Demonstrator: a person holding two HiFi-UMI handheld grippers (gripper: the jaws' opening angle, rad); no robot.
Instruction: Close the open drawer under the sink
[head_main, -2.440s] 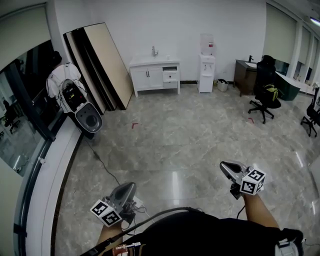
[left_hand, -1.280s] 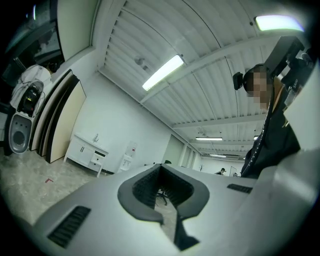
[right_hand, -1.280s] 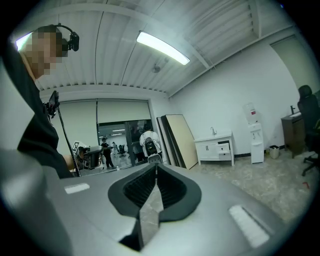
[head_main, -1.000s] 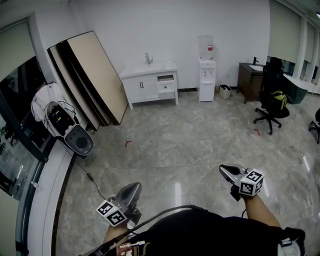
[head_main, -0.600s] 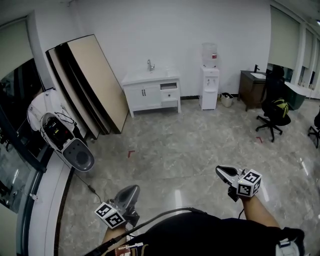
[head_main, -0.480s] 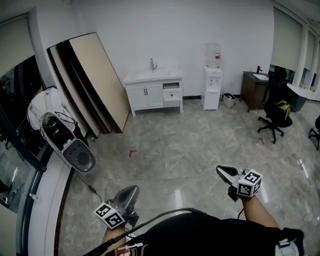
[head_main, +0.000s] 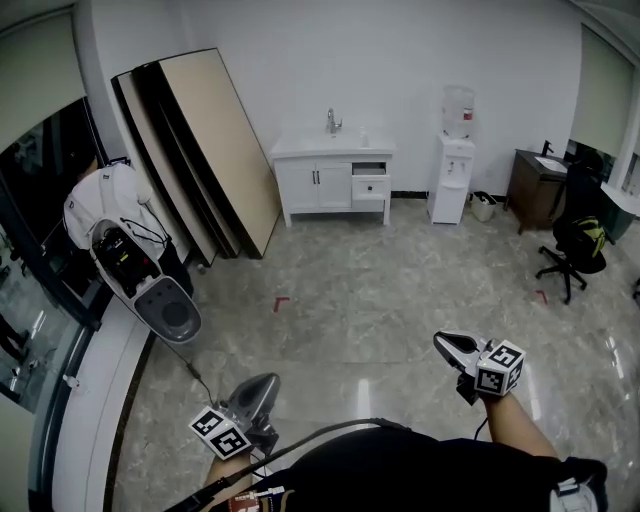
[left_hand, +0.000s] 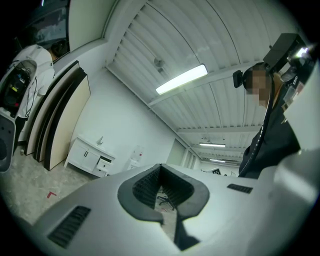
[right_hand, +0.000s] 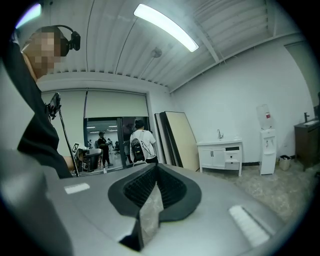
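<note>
Head view looking down across a grey marbled floor (head_main: 400, 290). A white sink cabinet (head_main: 318, 185) stands against the far wall at 12 o'clock, well apart from the person. Its top right drawer (head_main: 369, 185) is pulled out a little and is still open. A water dispenser (head_main: 456, 160) stands near the cabinet at 1 o'clock, and tall boards (head_main: 215, 140) lean on the wall at 11 o'clock. The left gripper (head_main: 266, 382) at 7 o'clock and the right gripper (head_main: 444, 341) at 5 o'clock are both held low near the body, jaws together and holding nothing. Compared with a couple of seconds ago the cabinet looks larger and sits lower in the view, so the person has been walking toward it. The task appears to be at its approach stage: the drawer is untouched, and much floor remains to cross before either gripper can push it shut
</note>
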